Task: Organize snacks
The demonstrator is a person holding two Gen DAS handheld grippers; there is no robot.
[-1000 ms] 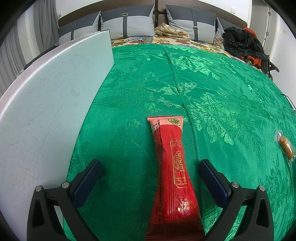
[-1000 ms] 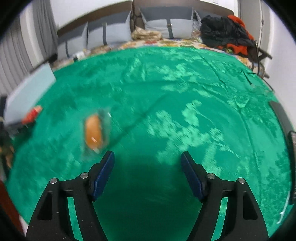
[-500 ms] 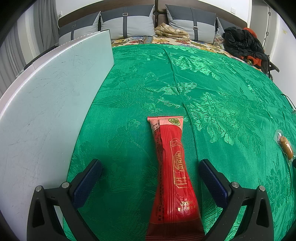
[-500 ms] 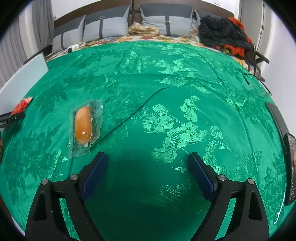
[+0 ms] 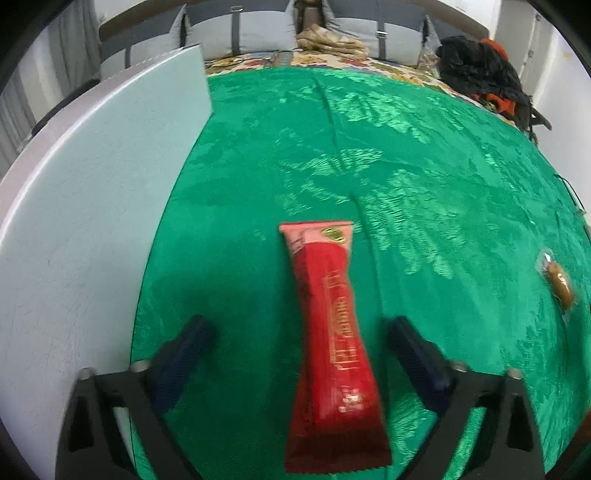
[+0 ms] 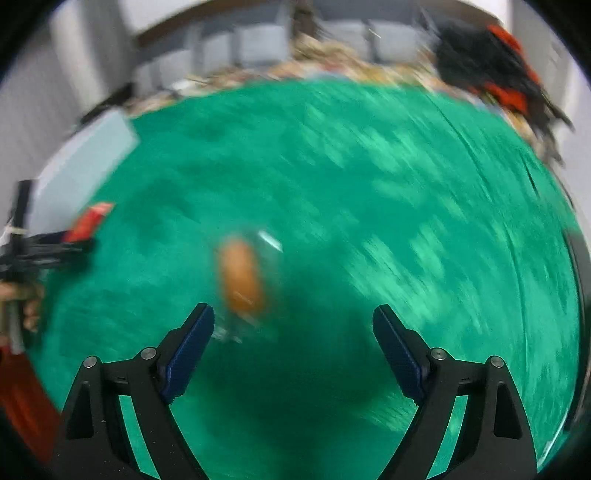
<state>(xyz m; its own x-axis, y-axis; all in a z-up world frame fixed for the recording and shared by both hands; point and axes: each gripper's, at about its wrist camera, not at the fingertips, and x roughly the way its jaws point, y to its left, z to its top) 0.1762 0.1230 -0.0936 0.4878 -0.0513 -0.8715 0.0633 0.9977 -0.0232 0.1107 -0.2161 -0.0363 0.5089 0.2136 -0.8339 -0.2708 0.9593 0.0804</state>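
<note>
A long red snack packet [image 5: 332, 339] lies on the green cloth, between the fingers of my open left gripper [image 5: 295, 332], which touch nothing. A small orange-brown snack in a clear wrapper [image 5: 559, 282] lies far right in that view. In the blurred right wrist view the same wrapped snack [image 6: 242, 278] lies just ahead of my open, empty right gripper [image 6: 293, 319], nearer its left finger. The red packet [image 6: 88, 219] and the left gripper [image 6: 44, 245] show at the far left there.
A pale blue-white board [image 5: 85, 229] lies along the left side of the green cloth [image 5: 406, 155]. Grey pillows [image 5: 258, 33] and a heap of dark clothes [image 5: 484, 70] are at the back. A dark object sits at the right edge [image 6: 580, 266].
The right gripper has swung left, so the wrapped snack now sits nearly between its fingers. The left gripper has pulled back and up slightly from the red packet.
</note>
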